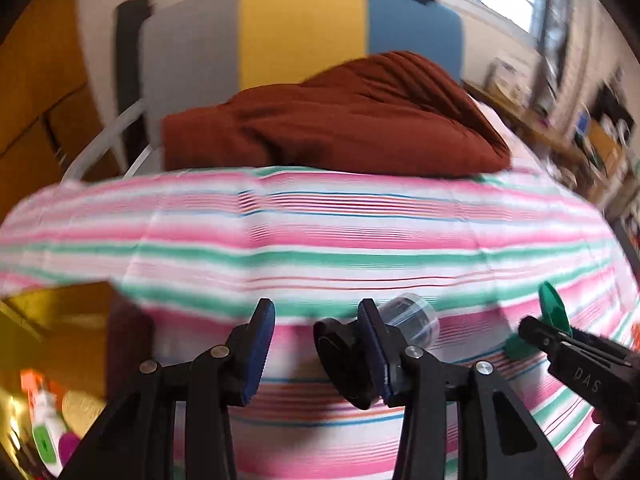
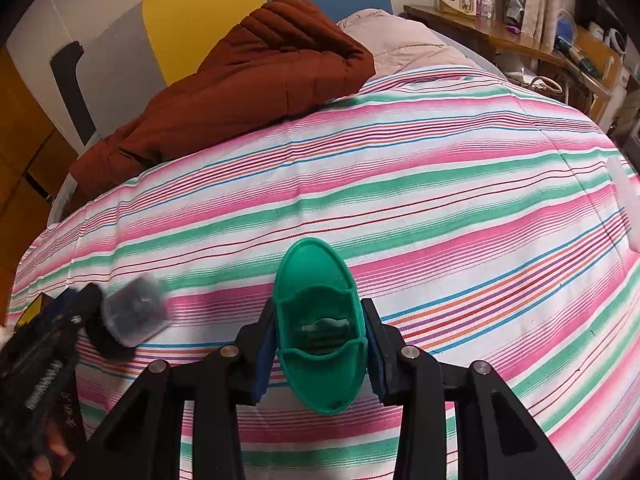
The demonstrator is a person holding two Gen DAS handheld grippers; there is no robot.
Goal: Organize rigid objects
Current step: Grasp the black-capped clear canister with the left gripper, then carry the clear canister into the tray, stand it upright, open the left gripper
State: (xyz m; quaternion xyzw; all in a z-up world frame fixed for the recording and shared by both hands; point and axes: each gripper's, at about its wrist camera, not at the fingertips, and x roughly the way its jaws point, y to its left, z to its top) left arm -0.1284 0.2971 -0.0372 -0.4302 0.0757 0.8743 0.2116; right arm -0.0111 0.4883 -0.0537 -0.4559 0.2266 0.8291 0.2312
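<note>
R gripper (image 2: 320, 344) clamped on green oval plastic piece (image 2: 320, 320), held above striped bedsheet (image 2: 440, 200). L gripper (image 1: 316, 348) jaws apart w/ nothing between; clear-capped black jar (image 1: 400, 320) lies on its side against the outside of the right finger (blurred). Rust-brown jacket (image 2: 248, 80) further back on bed.

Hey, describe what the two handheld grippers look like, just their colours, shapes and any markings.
Both the left gripper and the right gripper are black plastic with angular linkage arms, round silver pivot pins and flat dark-blue ridged pads. From the left camera, pale lettering shows on the right gripper's side.
</note>
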